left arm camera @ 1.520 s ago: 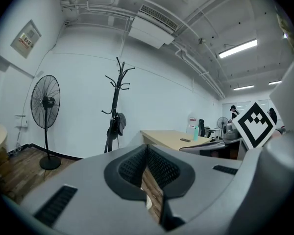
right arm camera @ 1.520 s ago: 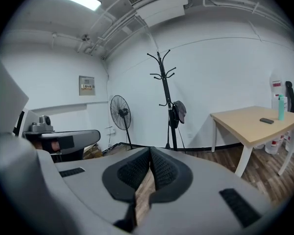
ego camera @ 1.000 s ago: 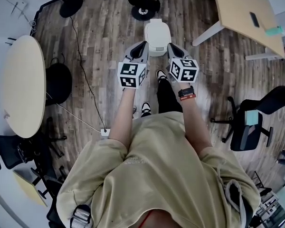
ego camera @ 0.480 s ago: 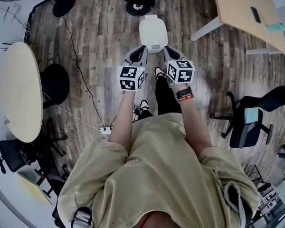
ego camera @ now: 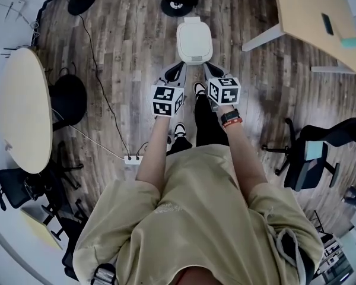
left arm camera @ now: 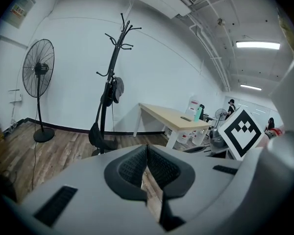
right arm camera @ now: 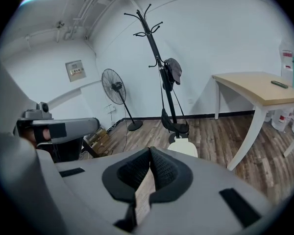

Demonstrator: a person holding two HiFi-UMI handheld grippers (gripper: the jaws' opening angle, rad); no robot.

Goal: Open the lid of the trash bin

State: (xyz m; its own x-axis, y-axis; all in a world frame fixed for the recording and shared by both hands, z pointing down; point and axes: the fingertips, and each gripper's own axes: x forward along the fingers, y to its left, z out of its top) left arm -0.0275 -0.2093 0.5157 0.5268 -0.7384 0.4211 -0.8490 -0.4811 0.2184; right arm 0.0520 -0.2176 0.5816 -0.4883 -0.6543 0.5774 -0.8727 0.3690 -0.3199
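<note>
Just short of the bin, both tools clenched empty

The white trash bin (ego camera: 194, 40) stands on the wood floor (ego camera: 124, 52) straight ahead of the person, its lid down. Left tool (ego camera: 175, 70) and right tool (ego camera: 210, 69) are held side by side near its front edge, one toward each corner. In each gripper view the ribbed pads (left arm camera: 161, 169) meet with nothing between them. A coat stand (right arm camera: 159, 67) rises beyond the bin, a pale desk (ego camera: 311, 16) off to the right
</note>
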